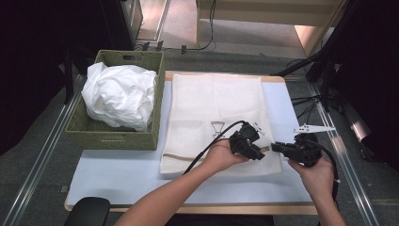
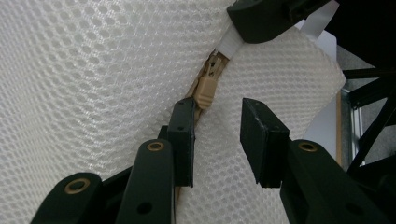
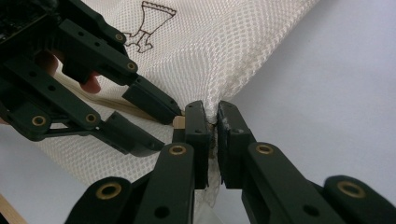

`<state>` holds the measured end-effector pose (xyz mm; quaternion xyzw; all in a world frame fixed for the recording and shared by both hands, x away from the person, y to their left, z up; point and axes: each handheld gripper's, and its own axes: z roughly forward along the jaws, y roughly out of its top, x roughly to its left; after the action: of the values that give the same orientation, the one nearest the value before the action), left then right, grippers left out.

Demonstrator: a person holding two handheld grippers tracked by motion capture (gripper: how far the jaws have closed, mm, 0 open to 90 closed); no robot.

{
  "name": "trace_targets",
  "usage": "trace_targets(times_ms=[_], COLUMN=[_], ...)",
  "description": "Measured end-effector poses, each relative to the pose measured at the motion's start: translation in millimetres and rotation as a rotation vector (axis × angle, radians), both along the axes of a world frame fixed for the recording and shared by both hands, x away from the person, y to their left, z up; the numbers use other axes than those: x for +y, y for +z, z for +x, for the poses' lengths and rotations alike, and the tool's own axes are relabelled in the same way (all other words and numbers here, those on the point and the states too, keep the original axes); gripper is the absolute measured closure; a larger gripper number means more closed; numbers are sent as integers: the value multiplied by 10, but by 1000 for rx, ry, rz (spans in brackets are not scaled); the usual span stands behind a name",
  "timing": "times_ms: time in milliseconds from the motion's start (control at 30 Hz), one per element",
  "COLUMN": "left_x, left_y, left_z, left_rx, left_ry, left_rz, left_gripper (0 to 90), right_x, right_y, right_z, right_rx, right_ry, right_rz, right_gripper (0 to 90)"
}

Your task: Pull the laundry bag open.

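Two sets of black fingers meet at one corner of a white mesh laundry bag point(image 1: 214, 123), at about five o'clock on the pale blue surface point(image 1: 117, 172). The right gripper point(image 3: 212, 122) has its fingers clenched on the corner of the mesh beside the end of the zipper, a pinch that looks meant to hold the bag steady so the zipper can be drawn against it. The left gripper point(image 2: 218, 135) stands with its fingers parted and grasping nothing; one finger point(image 2: 183, 140) lies along the tan zipper line and the zipper pull point(image 2: 206, 89) sits just ahead of the gap, apart from both pads. That placement suggests it is lining up to take the pull, with the tan tab pointing toward it.

In the high view the person's left hand point(image 1: 221, 155) carries its gripper at about six o'clock of the bag, and the right hand point(image 1: 316, 175) comes in from four o'clock, the two tools nearly nose to nose. The bag lies flat, its small brown printed emblem point(image 1: 217, 127) facing up, so the zipper edge runs along the near side within easy reach.

At ten o'clock on the surface a woven green basket point(image 1: 115, 136) stands beside the bag's left edge, holding crumpled white laundry point(image 1: 120, 94), probably the load destined for the bag once it is open.
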<state>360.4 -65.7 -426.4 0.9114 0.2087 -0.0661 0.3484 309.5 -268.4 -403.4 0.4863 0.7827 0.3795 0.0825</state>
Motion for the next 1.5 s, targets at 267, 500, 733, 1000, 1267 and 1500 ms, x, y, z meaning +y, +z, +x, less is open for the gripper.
trace_targets(times_ms=[267,500,733,1000,1267,1500], left_x=[-59,-128,-87,-94,-31,15], left_y=[8,0,15,-2,-17,-9], left_z=[22,16,71,69,75,83], left_rx=[19,48,90,92,116,120], left_ry=[10,16,52,62,84,83], left_rz=[4,23,7,13,4,-10], left_gripper=[757,831,878,878,883,885], right_x=[15,23,14,39,14,14], right_y=[-10,-15,-13,-17,-22,-13], right_z=[7,9,11,25,31,26], right_rx=[2,4,1,5,19,15], right_ry=[6,7,10,16,3,4], right_rz=[-8,-9,-1,-15,-10,-3], right_gripper=[860,860,860,861,863,867])
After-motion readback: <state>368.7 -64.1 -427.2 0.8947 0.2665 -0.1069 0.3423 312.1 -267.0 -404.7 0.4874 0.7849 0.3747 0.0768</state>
